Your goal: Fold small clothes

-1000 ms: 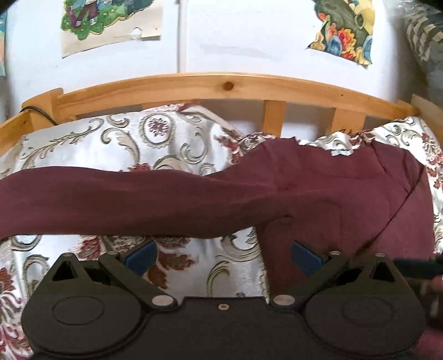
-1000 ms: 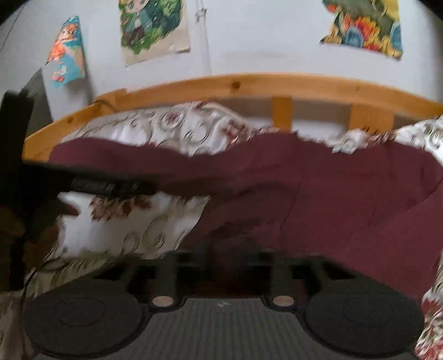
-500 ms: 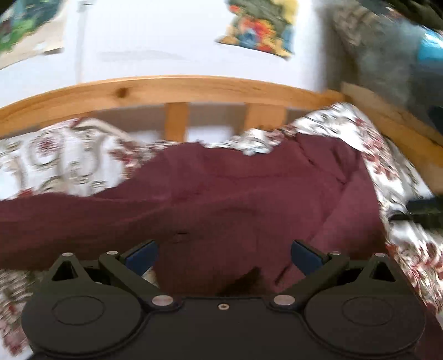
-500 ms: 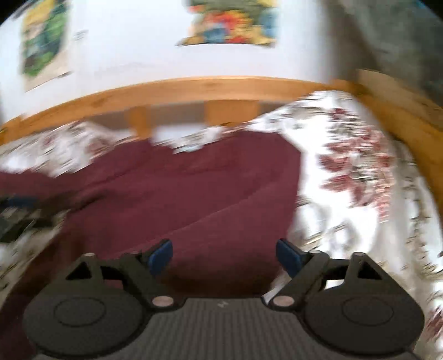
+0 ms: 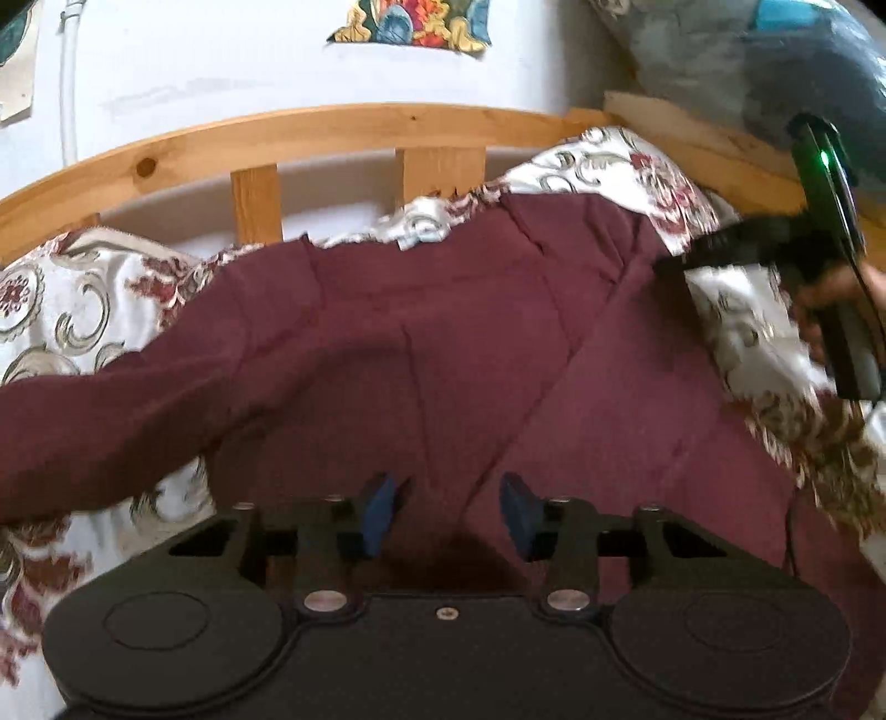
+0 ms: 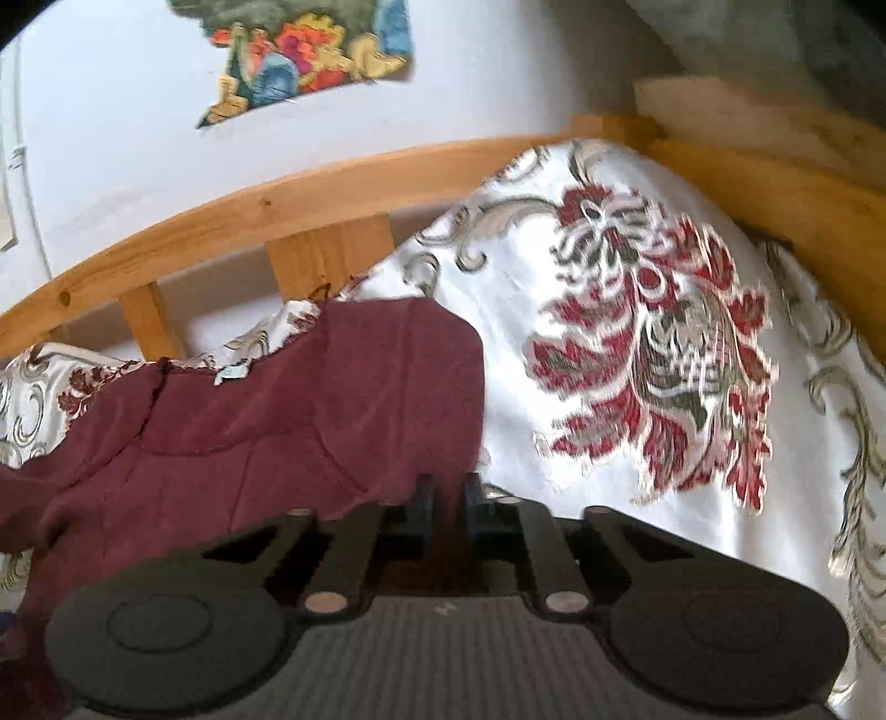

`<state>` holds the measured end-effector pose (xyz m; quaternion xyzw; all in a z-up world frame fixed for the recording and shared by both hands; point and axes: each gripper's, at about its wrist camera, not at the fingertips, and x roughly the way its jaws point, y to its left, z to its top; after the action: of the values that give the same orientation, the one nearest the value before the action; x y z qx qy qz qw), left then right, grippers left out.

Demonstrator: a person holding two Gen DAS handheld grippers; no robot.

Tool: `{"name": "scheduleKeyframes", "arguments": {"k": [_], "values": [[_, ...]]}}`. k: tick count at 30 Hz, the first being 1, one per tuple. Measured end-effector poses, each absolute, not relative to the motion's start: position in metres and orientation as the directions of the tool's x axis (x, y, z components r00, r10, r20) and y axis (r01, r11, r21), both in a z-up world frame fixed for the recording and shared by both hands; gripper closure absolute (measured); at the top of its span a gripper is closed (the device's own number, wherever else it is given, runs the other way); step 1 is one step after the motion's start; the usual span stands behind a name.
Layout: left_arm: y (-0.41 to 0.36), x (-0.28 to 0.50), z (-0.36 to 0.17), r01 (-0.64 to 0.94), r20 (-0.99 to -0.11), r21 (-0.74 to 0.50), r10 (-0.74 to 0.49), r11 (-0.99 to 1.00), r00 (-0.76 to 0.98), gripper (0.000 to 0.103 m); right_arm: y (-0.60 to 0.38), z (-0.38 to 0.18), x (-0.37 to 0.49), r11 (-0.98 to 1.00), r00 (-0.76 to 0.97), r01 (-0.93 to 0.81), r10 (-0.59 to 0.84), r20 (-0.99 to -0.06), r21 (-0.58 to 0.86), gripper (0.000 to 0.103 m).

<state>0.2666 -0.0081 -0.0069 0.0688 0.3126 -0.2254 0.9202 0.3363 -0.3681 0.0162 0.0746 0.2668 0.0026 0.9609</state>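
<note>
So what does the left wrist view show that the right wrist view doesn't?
Only the left wrist view shows the right tongs from outside, reaching the maroon garment at its right edge, and the long part of it trailing off left. Its own left tongs stand apart over the cloth. Only the right wrist view shows the right tongs nearly closed on the garment's edge, and the large red floral motif. Both show the garment, the patterned bedspread, the wooden bed rail and the wall poster.

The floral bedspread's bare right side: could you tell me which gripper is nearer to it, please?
Right. The right gripper pinches the maroon garment's edge beside the bedspread; the left gripper hovers over mid-garment.
</note>
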Motion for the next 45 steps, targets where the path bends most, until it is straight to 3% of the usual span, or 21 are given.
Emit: {"name": "scheduleKeyframes", "arguments": {"k": [3, 10, 13, 14, 15, 17, 18, 19, 20, 22, 23, 24, 25, 27, 31, 35, 38, 41, 42, 43, 45], "values": [[0.001, 0.248, -0.015, 0.446, -0.632, -0.034, -0.365, 0.895, 0.684, 0.074, -0.363, 0.022, 0.333, 0.994, 0.873, 0.028, 0.027, -0.487, 0.104, 0.095], [0.021, 0.209, -0.039, 0.472, -0.727, -0.127, -0.406, 0.872, 0.554, 0.074, -0.369, 0.034, 0.334, 0.994, 0.892, 0.054, -0.006, -0.452, 0.094, 0.095], [0.028, 0.2, -0.039, 0.479, -0.708, -0.152, -0.433, 0.865, 0.557, 0.058, -0.372, 0.032, 0.336, 0.995, 0.887, 0.055, -0.013, -0.462, 0.078, 0.094], [0.03, 0.198, -0.038, 0.474, -0.695, -0.169, -0.445, 0.864, 0.565, 0.045, -0.372, 0.03, 0.336, 0.996, 0.883, 0.05, -0.009, -0.469, 0.075, 0.094], [0.032, 0.197, -0.035, 0.464, -0.679, -0.183, -0.453, 0.867, 0.578, 0.034, -0.373, 0.028, 0.336, 0.996, 0.878, 0.045, -0.003, -0.479, 0.076, 0.09], [0.035, 0.2, -0.027, 0.433, -0.645, -0.212, -0.458, 0.876, 0.611, 0.027, -0.374, 0.025, 0.331, 0.994, 0.876, 0.035, 0.017, -0.481, 0.099, 0.073], [0.034, 0.204, -0.025, 0.414, -0.634, -0.226, -0.456, 0.882, 0.625, 0.025, -0.376, 0.024, 0.329, 0.993, 0.874, 0.026, 0.035, -0.484, 0.119, 0.054], [0.033, 0.209, -0.023, 0.385, -0.626, -0.24, -0.445, 0.891, 0.64, 0.024, -0.378, 0.021, 0.328, 0.99, 0.872, 0.017, 0.053, -0.486, 0.138, 0.046], [0.032, 0.215, -0.023, 0.344, -0.626, -0.248, -0.421, 0.906, 0.657, 0.024, -0.378, 0.019, 0.327, 0.989, 0.869, 0.009, 0.066, -0.491, 0.149, 0.046], [0.027, 0.228, -0.026, 0.241, -0.656, -0.247, -0.345, 0.939, 0.671, 0.032, -0.379, 0.012, 0.329, 0.987, 0.849, -0.002, 0.088, -0.521, 0.163, 0.049], [0.028, 0.231, -0.028, 0.191, -0.664, -0.254, -0.314, 0.948, 0.679, 0.054, -0.378, 0.009, 0.33, 0.986, 0.842, 0.0, 0.09, -0.532, 0.168, 0.052], [0.028, 0.235, -0.03, 0.147, -0.671, -0.264, -0.291, 0.953, 0.682, 0.074, -0.378, 0.006, 0.33, 0.986, 0.836, 0.007, 0.084, -0.542, 0.164, 0.068], [0.027, 0.238, -0.033, 0.113, -0.684, -0.268, -0.272, 0.957, 0.677, 0.077, -0.377, 0.005, 0.331, 0.987, 0.835, 0.008, 0.081, -0.544, 0.159, 0.087], [0.023, 0.239, -0.038, 0.081, -0.699, -0.258, -0.244, 0.963, 0.672, 0.087, -0.376, 0.007, 0.329, 0.988, 0.844, 0.016, 0.068, -0.532, 0.153, 0.093], [0.002, 0.229, -0.04, 0.134, -0.708, -0.134, -0.189, 0.982, 0.68, 0.092, -0.375, 0.017, 0.319, 0.987, 0.879, 0.052, 0.028, -0.476, 0.154, 0.093], [-0.001, 0.224, -0.044, 0.166, -0.709, -0.1, -0.187, 0.981, 0.68, 0.091, -0.372, 0.003, 0.325, 0.988, 0.858, 0.094, -0.017, -0.513, 0.123, 0.092], [0.015, 0.222, -0.041, 0.163, -0.692, -0.205, -0.261, 0.965, 0.673, 0.074, -0.369, -0.001, 0.319, 0.985, 0.868, 0.104, -0.022, -0.497, 0.138, 0.082], [0.037, 0.214, -0.031, 0.127, -0.638, -0.259, -0.268, 0.958, 0.722, 0.048, -0.359, 0.0, 0.306, 0.985, 0.883, 0.089, -0.008, -0.469, 0.15, 0.05], [0.047, 0.212, -0.026, 0.106, -0.616, -0.26, -0.249, 0.96, 0.747, 0.038, -0.353, 0.001, 0.3, 0.986, 0.89, 0.076, 0.0, -0.455, 0.15, 0.031], [0.059, 0.211, -0.018, 0.08, -0.585, -0.261, -0.224, 0.962, 0.779, 0.033, -0.347, 0.002, 0.293, 0.987, 0.899, 0.06, 0.013, -0.439, 0.151, 0.018], [0.082, 0.209, -0.003, 0.014, -0.532, -0.247, -0.148, 0.969, 0.833, 0.021, -0.334, 0.004, 0.281, 0.987, 0.913, 0.026, 0.042, -0.406, 0.161, 0.009]]}}
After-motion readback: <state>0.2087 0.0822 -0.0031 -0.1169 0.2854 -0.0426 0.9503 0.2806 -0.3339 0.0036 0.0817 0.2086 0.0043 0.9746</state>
